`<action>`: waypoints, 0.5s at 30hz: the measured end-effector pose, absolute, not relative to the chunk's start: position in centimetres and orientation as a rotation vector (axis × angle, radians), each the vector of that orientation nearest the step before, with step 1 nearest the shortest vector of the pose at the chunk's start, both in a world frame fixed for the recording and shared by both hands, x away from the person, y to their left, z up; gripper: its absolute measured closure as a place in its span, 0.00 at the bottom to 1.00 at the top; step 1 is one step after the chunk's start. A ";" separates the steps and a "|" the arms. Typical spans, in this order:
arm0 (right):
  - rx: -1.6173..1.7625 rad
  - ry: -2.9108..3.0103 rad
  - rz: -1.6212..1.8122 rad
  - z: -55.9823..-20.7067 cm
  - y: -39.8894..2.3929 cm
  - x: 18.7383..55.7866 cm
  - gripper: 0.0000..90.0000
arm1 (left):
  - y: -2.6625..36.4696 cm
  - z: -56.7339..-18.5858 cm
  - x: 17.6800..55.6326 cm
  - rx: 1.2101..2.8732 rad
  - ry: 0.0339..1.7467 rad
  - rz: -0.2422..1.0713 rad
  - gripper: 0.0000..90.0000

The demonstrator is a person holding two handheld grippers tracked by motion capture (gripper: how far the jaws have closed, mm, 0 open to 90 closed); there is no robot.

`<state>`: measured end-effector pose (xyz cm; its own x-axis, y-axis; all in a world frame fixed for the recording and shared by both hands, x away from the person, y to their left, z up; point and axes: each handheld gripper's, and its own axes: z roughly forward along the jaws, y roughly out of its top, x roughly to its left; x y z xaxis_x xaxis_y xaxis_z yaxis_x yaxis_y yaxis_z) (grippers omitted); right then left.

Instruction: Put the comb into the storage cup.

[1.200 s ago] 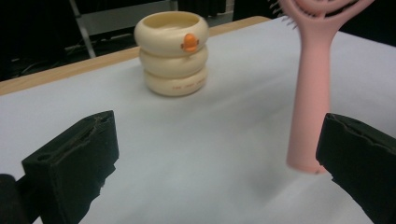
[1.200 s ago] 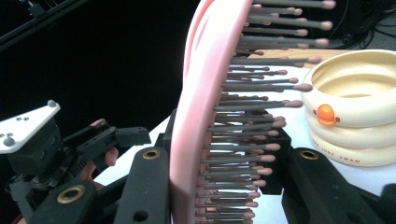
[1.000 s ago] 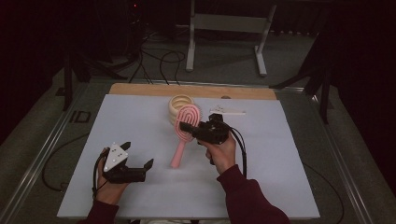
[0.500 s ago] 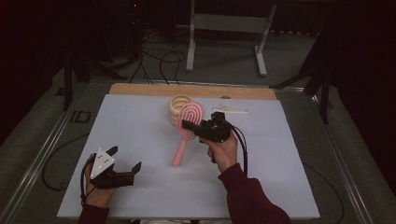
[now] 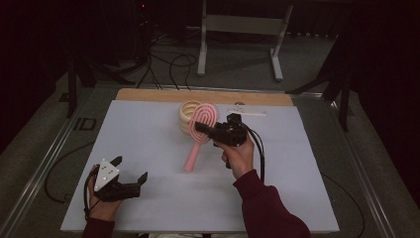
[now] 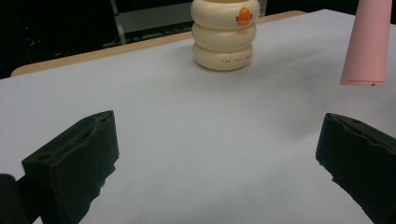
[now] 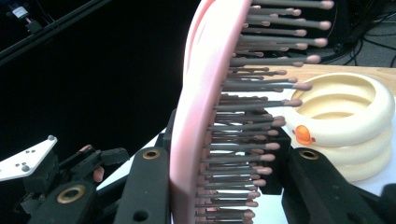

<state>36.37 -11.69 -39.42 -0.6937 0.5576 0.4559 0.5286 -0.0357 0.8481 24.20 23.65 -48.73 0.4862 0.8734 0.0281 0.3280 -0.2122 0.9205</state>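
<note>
Two claws are in use. The pink hairbrush (image 5: 200,133) is clamped by the right claw (image 5: 200,128) above the surface (image 5: 148,134), beside the cream ringed holder (image 5: 187,115). The left claw (image 5: 130,171), spread wide and empty, has been withdrawn to the near left, leaving insertion unobstructed.

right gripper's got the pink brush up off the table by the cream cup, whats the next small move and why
Probably carry the pink hairbrush a little farther over the cream ringed cup and turn its handle down toward the opening. The right gripper is shut on the brush head, the handle hangs free above the table, and the cup's mouth is open beside it. The left gripper sits open, well away.
</note>
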 end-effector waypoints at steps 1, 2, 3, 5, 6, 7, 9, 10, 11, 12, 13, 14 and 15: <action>1.219 2.166 1.881 -39.4 -11.7 36.4 0.71 | 23.6 -48.7 24.2 1.771 1.018 0.712 0.00; 1.217 2.163 1.881 -39.3 -11.8 36.5 0.71 | 23.6 -48.7 24.2 1.771 1.019 0.713 0.00; 1.216 2.163 1.881 -39.3 -11.8 36.5 0.71 | 23.6 -48.8 24.2 1.769 1.018 0.713 0.00; 1.218 2.157 1.881 -39.2 -11.8 36.6 0.71 | 23.6 -48.7 24.2 1.768 1.018 0.715 0.00; 1.219 2.159 1.880 -39.1 -11.9 36.7 0.71 | 23.6 -48.7 24.2 1.768 1.017 0.716 0.00; 1.219 2.159 1.880 -39.1 -11.9 36.7 0.71 | 23.6 -48.7 24.2 1.768 1.017 0.716 0.00; 1.224 2.157 1.880 -39.0 -11.9 36.9 0.71 | 23.6 -48.8 24.2 1.767 1.018 0.714 0.00; 1.222 2.157 1.878 -39.0 -11.9 36.9 0.71 | 23.6 -48.8 24.2 1.767 1.018 0.713 0.00; 1.223 2.153 1.879 -39.0 -11.9 37.0 0.71 | 23.6 -48.8 24.2 1.767 1.017 0.713 0.00; 1.226 2.151 1.881 -38.9 -11.9 37.0 0.71 | 23.6 -48.8 24.2 1.770 1.016 0.713 0.00; 1.228 2.152 1.881 -38.9 -11.9 37.1 0.71 | 23.5 -48.8 24.2 1.771 1.016 0.713 0.00; 1.227 2.153 1.878 -38.9 -11.9 37.1 0.71 | 23.5 -48.8 24.2 1.770 1.015 0.712 0.00; 1.228 2.154 1.877 -38.9 -11.9 37.2 0.71 | 23.5 -48.8 24.2 1.770 1.015 0.710 0.00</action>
